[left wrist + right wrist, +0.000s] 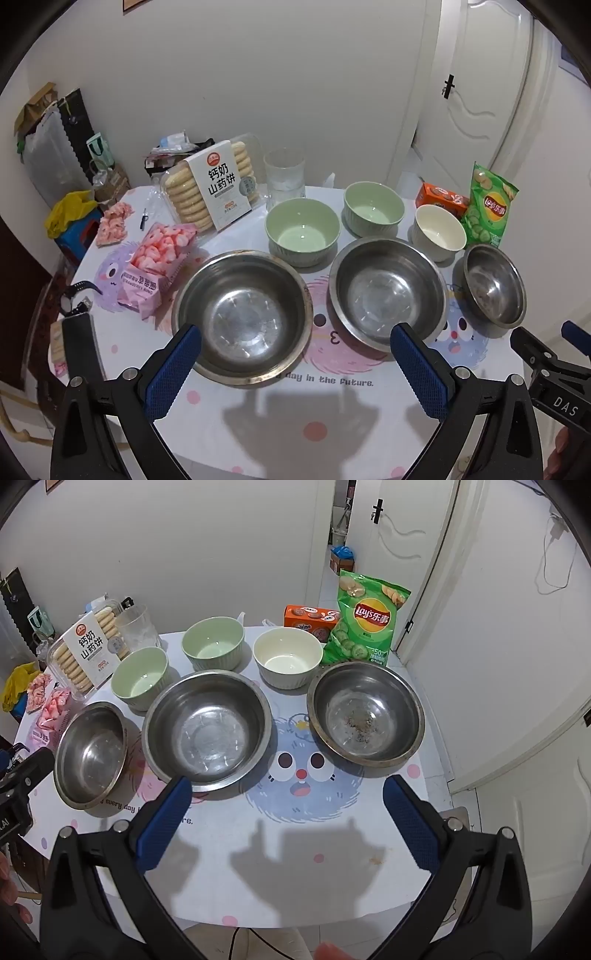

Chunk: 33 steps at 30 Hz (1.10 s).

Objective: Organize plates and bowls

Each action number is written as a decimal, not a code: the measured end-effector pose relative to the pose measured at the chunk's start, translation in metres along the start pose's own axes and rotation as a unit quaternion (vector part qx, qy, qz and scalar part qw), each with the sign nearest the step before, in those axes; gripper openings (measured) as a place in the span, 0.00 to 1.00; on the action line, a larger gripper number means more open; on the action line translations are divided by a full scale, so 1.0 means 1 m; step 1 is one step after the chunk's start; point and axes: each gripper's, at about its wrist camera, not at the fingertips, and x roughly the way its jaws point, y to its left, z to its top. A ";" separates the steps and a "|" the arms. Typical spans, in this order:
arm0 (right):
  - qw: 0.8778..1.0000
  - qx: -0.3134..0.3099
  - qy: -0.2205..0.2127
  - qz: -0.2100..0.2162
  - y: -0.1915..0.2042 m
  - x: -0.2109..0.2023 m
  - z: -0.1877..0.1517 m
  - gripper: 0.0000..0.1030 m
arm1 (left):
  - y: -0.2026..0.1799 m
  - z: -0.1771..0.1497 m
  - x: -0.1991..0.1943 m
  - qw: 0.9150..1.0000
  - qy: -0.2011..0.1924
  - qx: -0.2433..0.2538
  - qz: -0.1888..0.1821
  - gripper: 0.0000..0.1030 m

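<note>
While six bowls wait, both claws hang wide open, empty.
Left gripper (295,360) hovers above a steel bowl (242,317); right gripper (286,816) over the table (295,886).

A: How many steel bowls?
B: Three: one just ahead of the left gripper's (295,354) fingers (242,315), one between the two grippers (388,291), one ahead of the right gripper (286,808), on its right (365,714).
A: Ceramic ones?
B: Three behind those: two green (302,230) (373,214), one cream (288,661).
A: Anything else?
B: One glass (284,177), one chip bag (365,624), one orange box (310,620), one biscuit tray (212,186), two pink snack packs (157,264) (113,223).
</note>
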 end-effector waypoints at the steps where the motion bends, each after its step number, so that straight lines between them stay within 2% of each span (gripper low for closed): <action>1: 1.000 0.003 0.006 0.007 -0.001 0.001 0.000 1.00 | 0.000 0.000 0.000 1.000 0.000 0.000 -0.001 1.00; 33: 1.000 0.000 0.006 0.003 0.000 0.003 0.004 1.00 | 0.001 0.005 0.004 1.000 0.000 0.002 0.002 1.00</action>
